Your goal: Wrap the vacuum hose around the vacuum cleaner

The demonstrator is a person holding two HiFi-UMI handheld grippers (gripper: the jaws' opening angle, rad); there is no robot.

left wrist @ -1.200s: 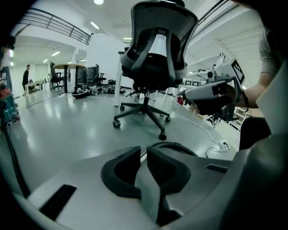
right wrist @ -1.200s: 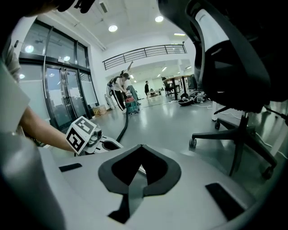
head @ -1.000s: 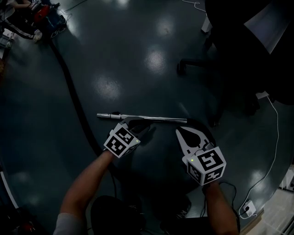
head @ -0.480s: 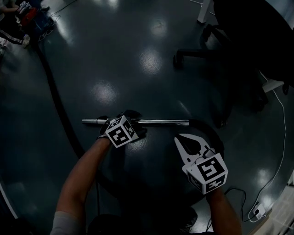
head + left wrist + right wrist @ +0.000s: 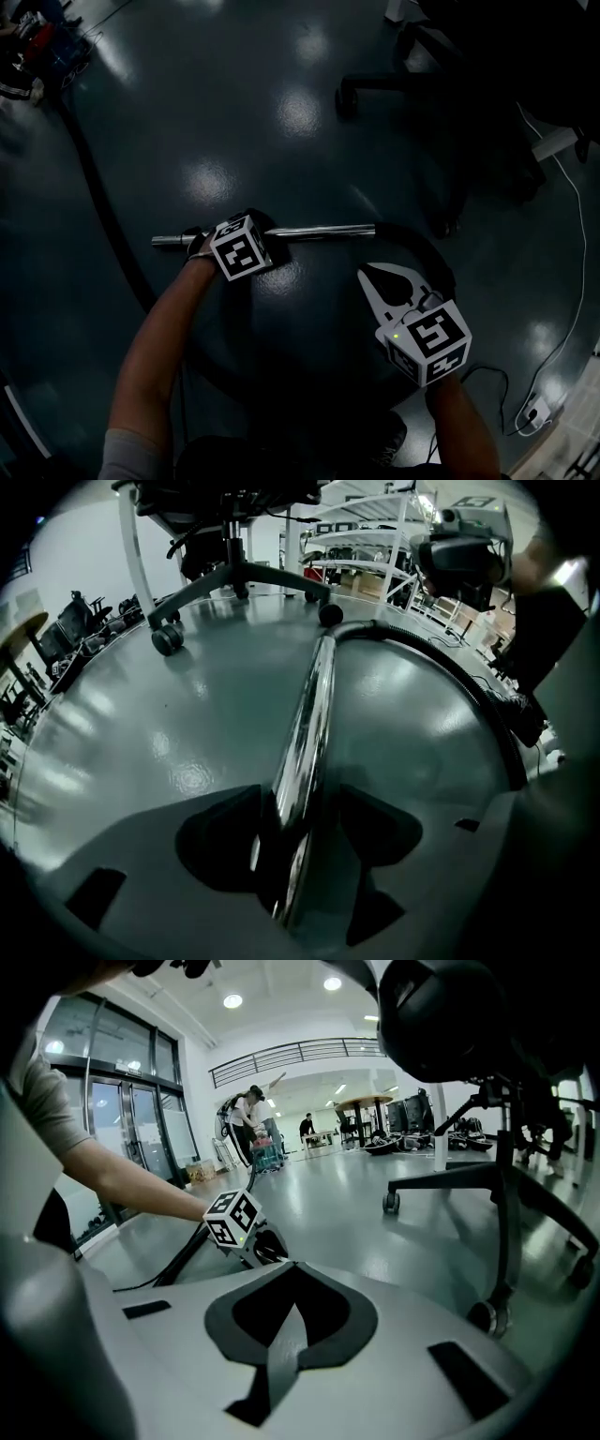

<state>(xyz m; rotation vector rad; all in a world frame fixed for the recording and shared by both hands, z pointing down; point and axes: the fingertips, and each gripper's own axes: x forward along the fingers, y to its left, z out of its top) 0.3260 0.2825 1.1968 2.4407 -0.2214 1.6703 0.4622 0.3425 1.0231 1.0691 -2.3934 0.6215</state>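
A chrome wand tube [image 5: 319,230] lies on the dark floor. Its right end joins a black ribbed hose [image 5: 427,248] that curves back toward me. A second stretch of hose [image 5: 94,197] runs up to a red vacuum cleaner [image 5: 39,37] at the far left. My left gripper [image 5: 251,228] points down over the tube's left part. Its jaws have just been opening and now straddle the tube [image 5: 309,714] without pressing on it [image 5: 300,827]. My right gripper [image 5: 367,272] hovers shut and empty, just short of the hose bend [image 5: 292,1265].
An office chair's wheeled base [image 5: 394,80] stands beyond the tube's right end, close in the right gripper view [image 5: 497,1176]. A white cable [image 5: 567,309] runs down the right side to a plug [image 5: 534,412]. People stand far off [image 5: 248,1115].
My left gripper has dropped onto the tube and turned to point steeply down, now straddling it. My right gripper has sunk slightly and stays shut.
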